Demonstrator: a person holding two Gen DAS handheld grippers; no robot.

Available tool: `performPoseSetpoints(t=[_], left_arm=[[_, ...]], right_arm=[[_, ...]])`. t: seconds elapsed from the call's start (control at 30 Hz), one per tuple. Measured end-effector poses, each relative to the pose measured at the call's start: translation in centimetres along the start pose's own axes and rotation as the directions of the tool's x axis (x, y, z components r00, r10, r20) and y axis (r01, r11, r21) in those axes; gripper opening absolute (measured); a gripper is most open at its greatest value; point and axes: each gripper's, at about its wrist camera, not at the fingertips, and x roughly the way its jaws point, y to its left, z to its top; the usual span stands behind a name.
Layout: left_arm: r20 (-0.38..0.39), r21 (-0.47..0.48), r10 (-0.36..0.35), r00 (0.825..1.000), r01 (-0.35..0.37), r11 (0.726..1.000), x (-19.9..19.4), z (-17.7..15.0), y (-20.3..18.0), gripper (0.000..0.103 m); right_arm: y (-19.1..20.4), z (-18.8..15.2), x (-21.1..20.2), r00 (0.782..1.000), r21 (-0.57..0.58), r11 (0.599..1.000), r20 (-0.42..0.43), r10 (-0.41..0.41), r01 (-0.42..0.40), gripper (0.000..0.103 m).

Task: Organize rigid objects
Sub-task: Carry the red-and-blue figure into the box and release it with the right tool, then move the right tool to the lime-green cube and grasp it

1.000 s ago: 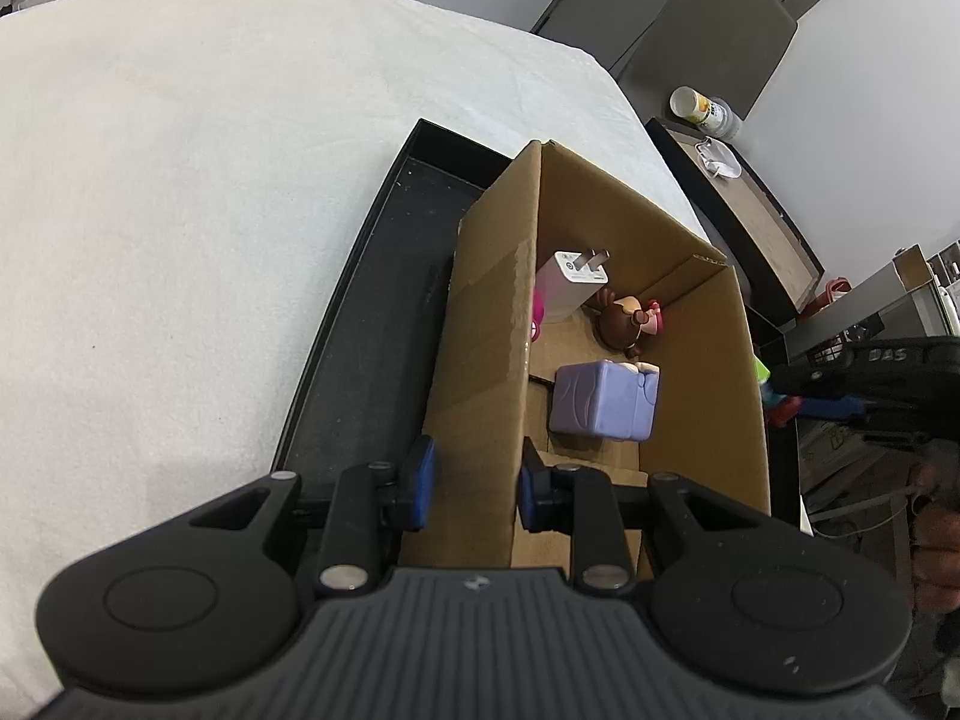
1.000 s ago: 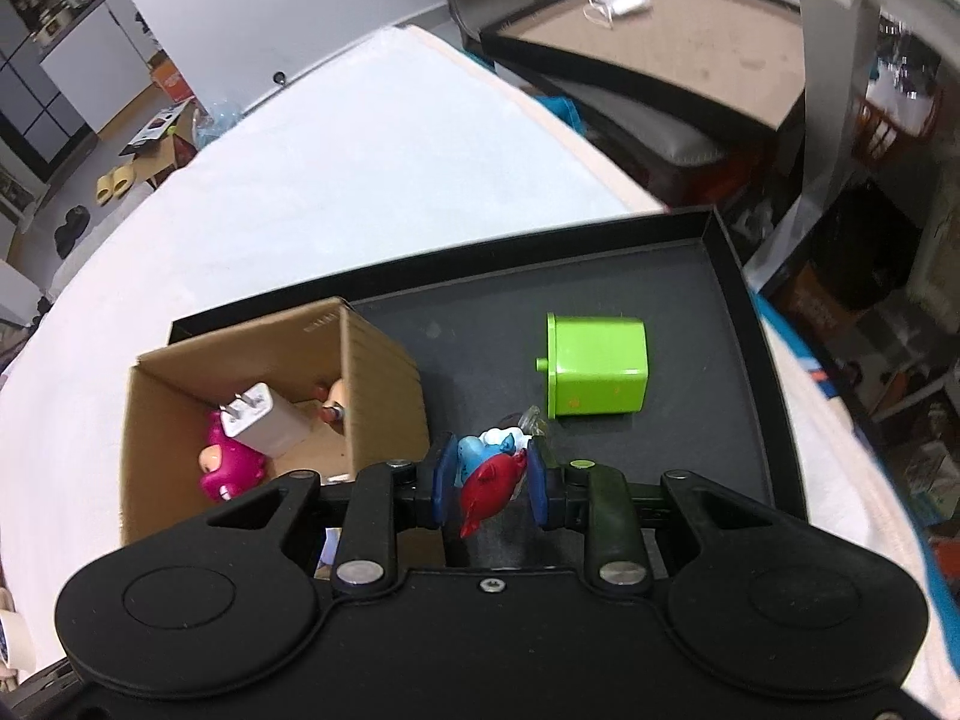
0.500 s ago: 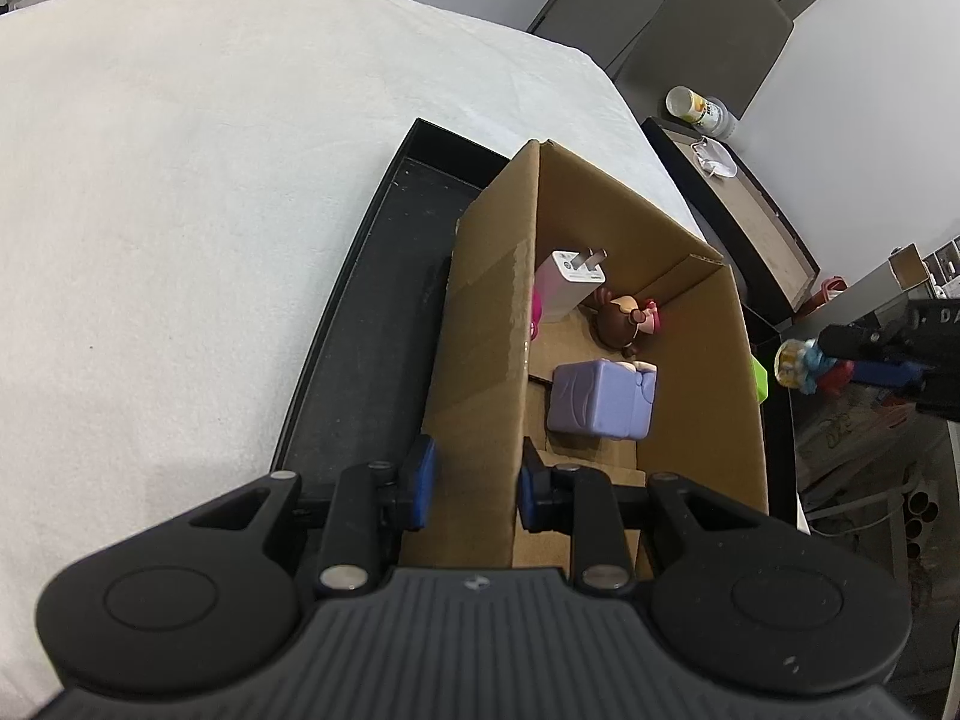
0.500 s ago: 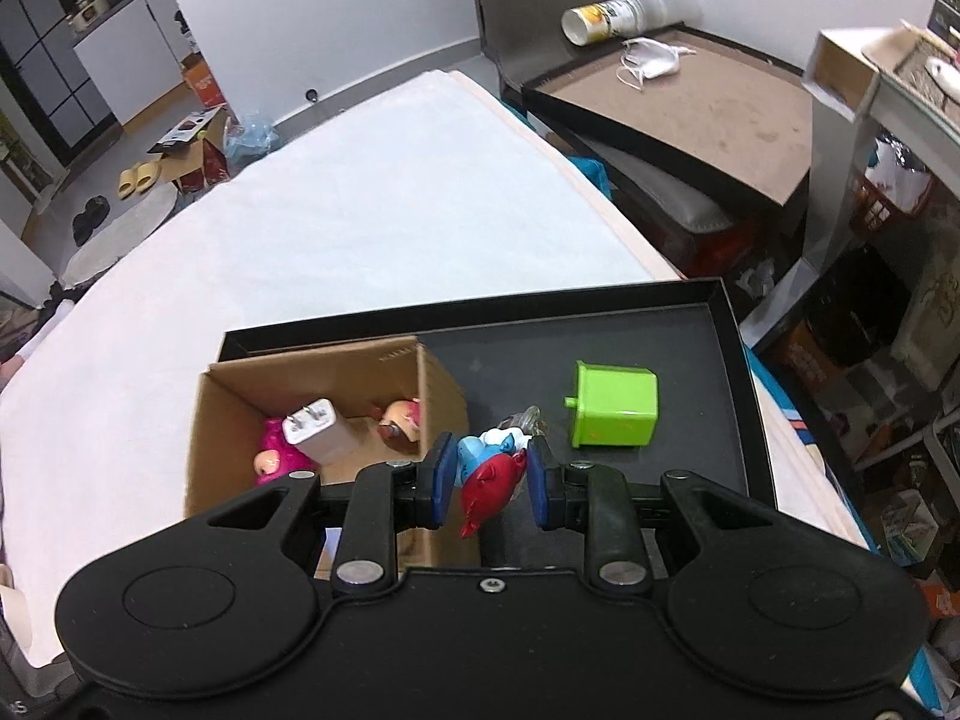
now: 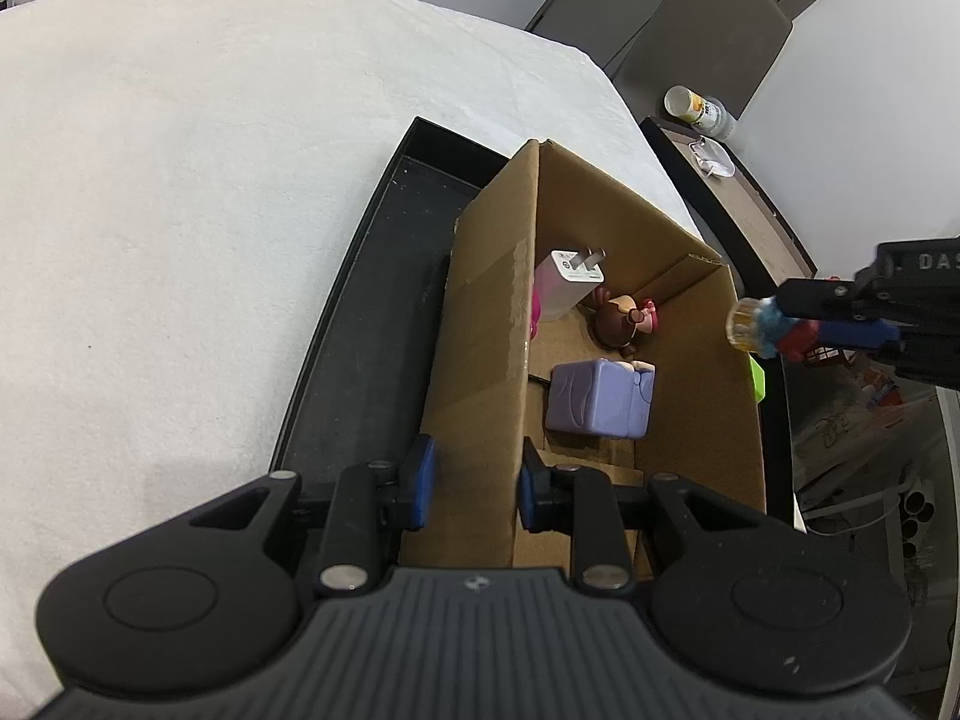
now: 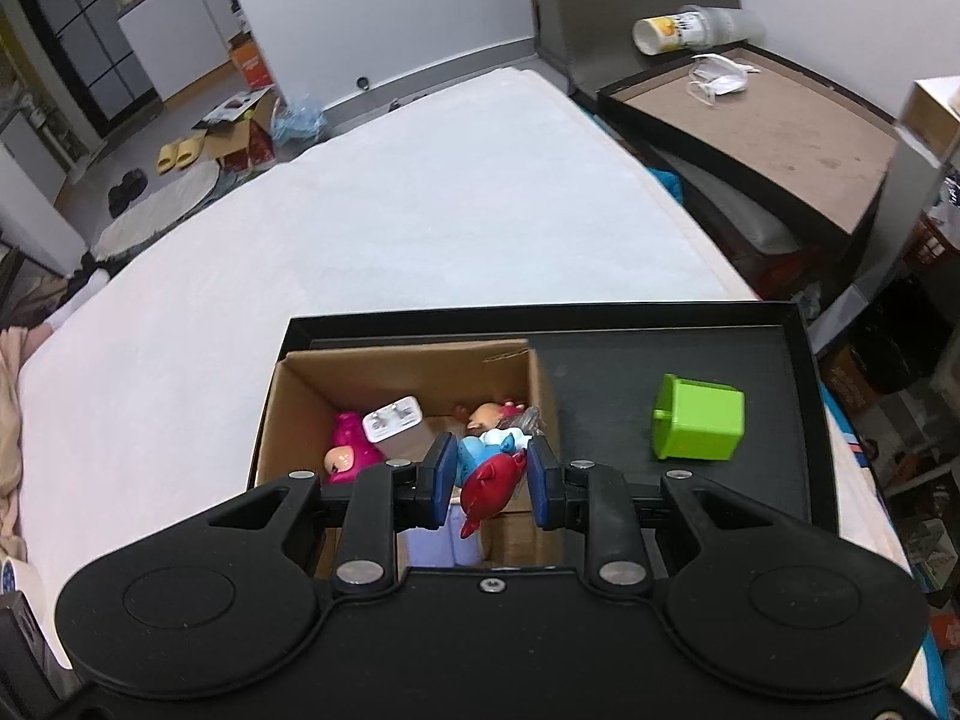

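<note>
Right hand-held gripper (image 6: 489, 480) carried over from the tray floor beside the green cube (image 6: 699, 427) to a spot above the open cardboard box (image 6: 414, 360), pads clamped on a small red-and-blue toy figure (image 6: 492, 477). Meant pick done, transfer nearly done, only the release left by the look of it. In the left view, same toy (image 5: 774, 333) seen poking out level with the box's right wall, above the rim, not inside yet.

Versus a second earlier: toy then sat low over the black tray (image 6: 798, 360), box off to the left of the right view; now box directly under the jaws. Box contents unchanged: white charger (image 5: 570, 285), brown-haired doll (image 5: 624, 324), lilac block (image 5: 600, 405), pink figure (image 6: 348, 450).

Left hand-held gripper (image 5: 471, 477) kept pinched narrow on the box's near-left wall, steadying it, no shift.

Green cube still out on the tray, likely next
</note>
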Motion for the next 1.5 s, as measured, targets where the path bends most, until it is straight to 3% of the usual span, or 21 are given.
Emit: performPoseSetpoints(t=[0.4, 0.57, 1.17, 1.5], left_arm=[[-0.002, 0.001, -0.002, 1.000, 0.002, 1.000, 0.1, 0.1, -0.1, 0.026], [0.000, 0.000, -0.005, 1.000, 0.005, 1.000, 0.1, 0.1, -0.2, 0.027], [0.002, 0.007, 0.001, 1.000, -0.001, 1.000, 0.1, 0.0, -0.3, 0.026], [0.003, 0.009, 0.006, 1.000, -0.006, 1.000, 0.1, 0.1, -0.3, 0.026]], right_arm=[[2.1, -0.6, 2.6, 0.998, -0.091, 0.995, -0.023, -0.050, 0.048, 0.026], [2.2, -0.6, 2.8, 0.997, -0.089, 0.993, -0.013, -0.078, 0.077, 0.032], [-3.6, -0.8, 0.5, 0.996, -0.007, 0.996, 0.019, -0.084, 0.085, 0.039], [-6.3, -1.0, 0.6, 0.994, 0.025, 0.994, 0.035, -0.107, 0.107, 0.055]])
